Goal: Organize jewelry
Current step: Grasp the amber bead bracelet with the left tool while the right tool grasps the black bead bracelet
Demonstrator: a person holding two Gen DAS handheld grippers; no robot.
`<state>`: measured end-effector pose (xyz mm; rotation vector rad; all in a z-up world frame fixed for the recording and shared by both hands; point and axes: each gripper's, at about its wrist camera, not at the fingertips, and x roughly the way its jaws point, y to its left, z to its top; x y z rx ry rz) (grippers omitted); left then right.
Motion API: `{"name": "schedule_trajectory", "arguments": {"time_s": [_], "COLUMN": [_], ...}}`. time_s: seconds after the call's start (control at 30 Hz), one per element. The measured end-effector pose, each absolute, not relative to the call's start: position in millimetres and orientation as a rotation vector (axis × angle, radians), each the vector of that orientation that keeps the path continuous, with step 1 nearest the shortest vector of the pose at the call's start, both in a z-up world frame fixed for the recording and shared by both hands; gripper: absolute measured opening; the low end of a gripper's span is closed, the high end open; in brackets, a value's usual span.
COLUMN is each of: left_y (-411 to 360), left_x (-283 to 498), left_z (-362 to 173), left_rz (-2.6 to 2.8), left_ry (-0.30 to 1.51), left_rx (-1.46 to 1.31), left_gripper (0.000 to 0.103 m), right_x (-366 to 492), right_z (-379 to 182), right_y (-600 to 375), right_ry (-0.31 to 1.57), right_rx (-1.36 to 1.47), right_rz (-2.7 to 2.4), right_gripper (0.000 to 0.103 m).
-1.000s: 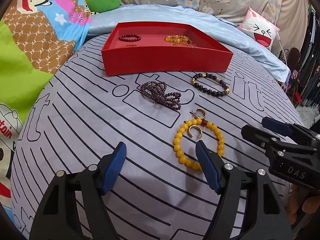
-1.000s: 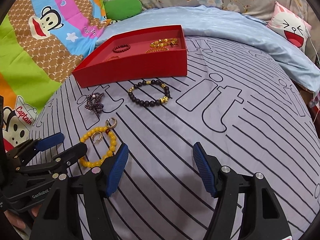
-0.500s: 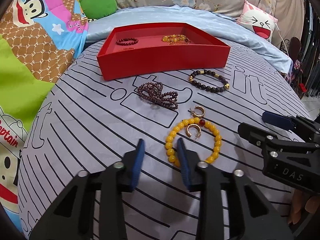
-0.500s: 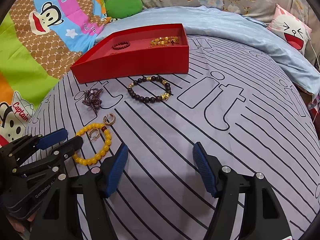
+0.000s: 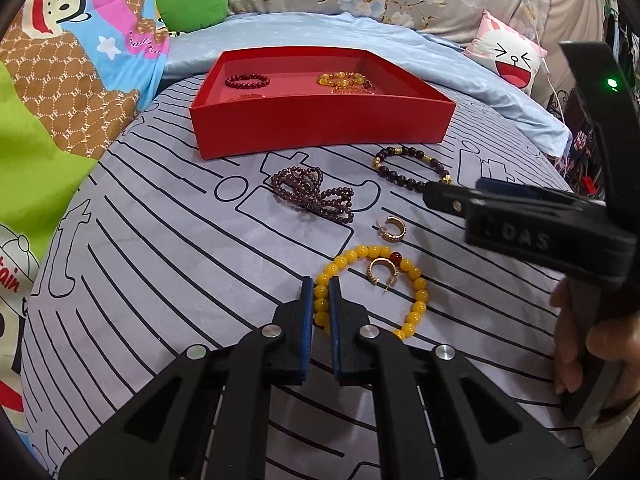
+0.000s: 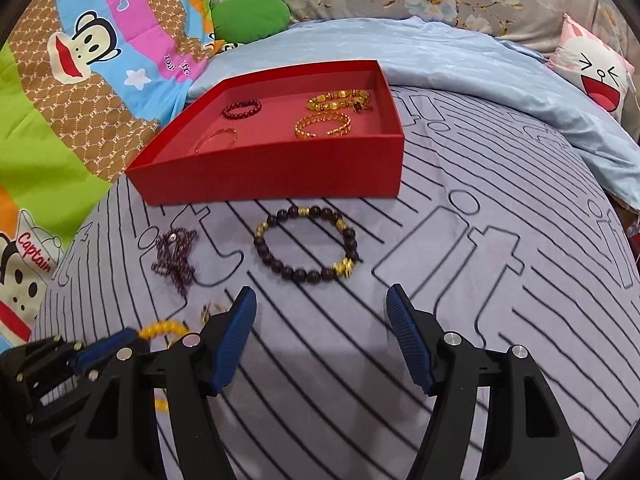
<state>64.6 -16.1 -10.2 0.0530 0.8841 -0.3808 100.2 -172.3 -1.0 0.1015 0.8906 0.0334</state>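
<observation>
My left gripper (image 5: 320,286) is shut on the left side of a yellow bead bracelet (image 5: 418,304) that lies on the grey striped bedspread. One gold hoop earring (image 5: 382,272) rests inside the bracelet's loop, another (image 5: 394,229) just beyond it. A bunched purple bead strand (image 5: 312,196) lies further up. My right gripper (image 6: 320,304) stands open, just short of a dark bead bracelet with gold beads (image 6: 308,244); nothing is between its fingers. Behind them a red box (image 6: 272,176) holds a dark red bracelet (image 6: 242,109) and gold bracelets (image 6: 324,125).
A pale blue blanket (image 6: 460,64) lies behind and to the right of the box. A cartoon quilt (image 5: 80,80) borders the left. A green cushion (image 6: 252,16) and a white face pillow (image 5: 508,62) sit at the back. A hand (image 5: 580,344) holds the right gripper's handle.
My left gripper's jaws have closed from wide open onto the yellow bracelet. My right gripper has slid forward and left, close to the dark bead bracelet, still open.
</observation>
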Motion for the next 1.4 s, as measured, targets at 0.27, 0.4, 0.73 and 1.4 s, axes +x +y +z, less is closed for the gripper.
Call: {"name": "schedule_trajectory", "arguments": {"time_s": [0.27,0.4,0.73,1.4], "left_y": [-15.2,-15.0,-14.2,-12.1], "left_x": [64.6,64.8,65.8,67.7], "left_z": [-10.6,-10.6,-11.0,-11.6], "left_rz": [-0.389,-0.389,-0.392,-0.402], "left_ry": [0.887,0.887,0.888,0.890], "left_rx": [0.040,0.040,0.033,0.014], "left_gripper": [0.007,0.008,0.008,0.008], "right_x": [126.0,131.9,128.6,89.1], "right_z": [-5.2,-6.6,-7.1,-6.8], "right_y": [-175.9,-176.5,-177.4,-177.4], "right_ry": [0.894,0.898,0.900,0.900], "right_rx": [0.110,0.102,0.063,0.111], "right_rz": [0.016,0.000,-0.043,-0.027], "right_gripper": [0.061,0.056,0.034,0.008]}}
